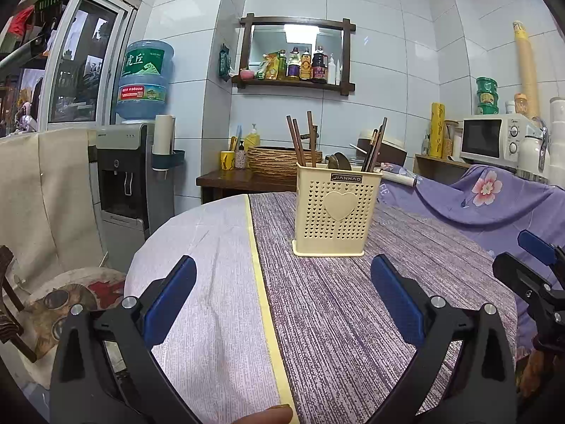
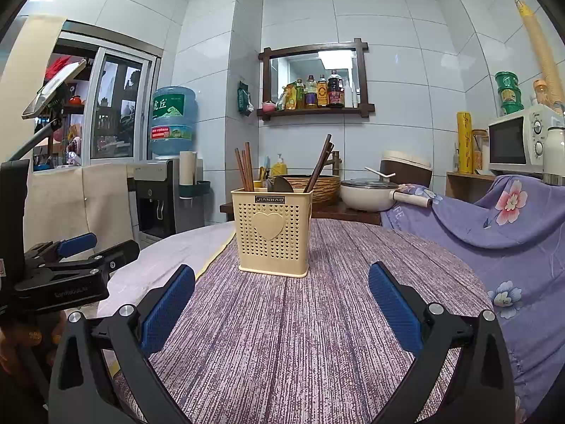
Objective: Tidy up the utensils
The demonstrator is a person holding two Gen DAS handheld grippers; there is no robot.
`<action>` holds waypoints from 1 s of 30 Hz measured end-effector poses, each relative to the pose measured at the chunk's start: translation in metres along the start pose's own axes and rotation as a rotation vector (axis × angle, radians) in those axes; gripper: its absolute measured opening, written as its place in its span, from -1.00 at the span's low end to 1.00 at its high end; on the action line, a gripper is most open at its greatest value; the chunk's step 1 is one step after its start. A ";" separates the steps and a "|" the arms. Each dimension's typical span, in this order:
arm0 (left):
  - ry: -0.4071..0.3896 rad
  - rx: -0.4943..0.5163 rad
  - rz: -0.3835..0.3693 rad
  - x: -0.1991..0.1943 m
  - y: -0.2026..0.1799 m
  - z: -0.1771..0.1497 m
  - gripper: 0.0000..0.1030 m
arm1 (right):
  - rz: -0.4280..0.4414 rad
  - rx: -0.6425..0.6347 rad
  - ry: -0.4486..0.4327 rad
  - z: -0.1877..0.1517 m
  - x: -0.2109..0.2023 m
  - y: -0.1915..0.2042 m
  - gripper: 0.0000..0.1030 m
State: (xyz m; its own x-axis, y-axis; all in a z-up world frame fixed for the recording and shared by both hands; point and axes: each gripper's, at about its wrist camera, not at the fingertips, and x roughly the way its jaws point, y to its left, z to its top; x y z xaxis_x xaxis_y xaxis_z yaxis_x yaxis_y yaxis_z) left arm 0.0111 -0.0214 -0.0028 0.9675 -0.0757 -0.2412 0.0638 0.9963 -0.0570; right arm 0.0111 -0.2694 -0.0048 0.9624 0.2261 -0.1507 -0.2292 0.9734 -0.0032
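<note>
Both our grippers, left (image 1: 282, 282) and right (image 2: 281, 282), gape wide, holding nothing. Chopsticks (image 2: 244, 166) in the caddy (image 2: 272, 231), mid-counter, look light, stiff, probably slick; we'd pinch their upper shafts.

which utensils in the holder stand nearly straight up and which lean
In the cream utensil holder, the brown chopsticks at its left corner stand nearly upright. The dark utensils on the right side lean, their tops tilted right.
</note>
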 end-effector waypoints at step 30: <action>0.023 -0.016 0.000 0.003 0.003 -0.002 0.89 | 0.009 -0.007 0.019 -0.003 0.002 0.008 0.88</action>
State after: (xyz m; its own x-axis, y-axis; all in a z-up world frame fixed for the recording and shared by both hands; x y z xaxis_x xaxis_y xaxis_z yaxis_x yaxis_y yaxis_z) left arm 0.0139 -0.0192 -0.0060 0.9615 -0.0768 -0.2637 0.0596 0.9956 -0.0728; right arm 0.0107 -0.2609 -0.0077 0.9573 0.2344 -0.1692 -0.2393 0.9709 -0.0086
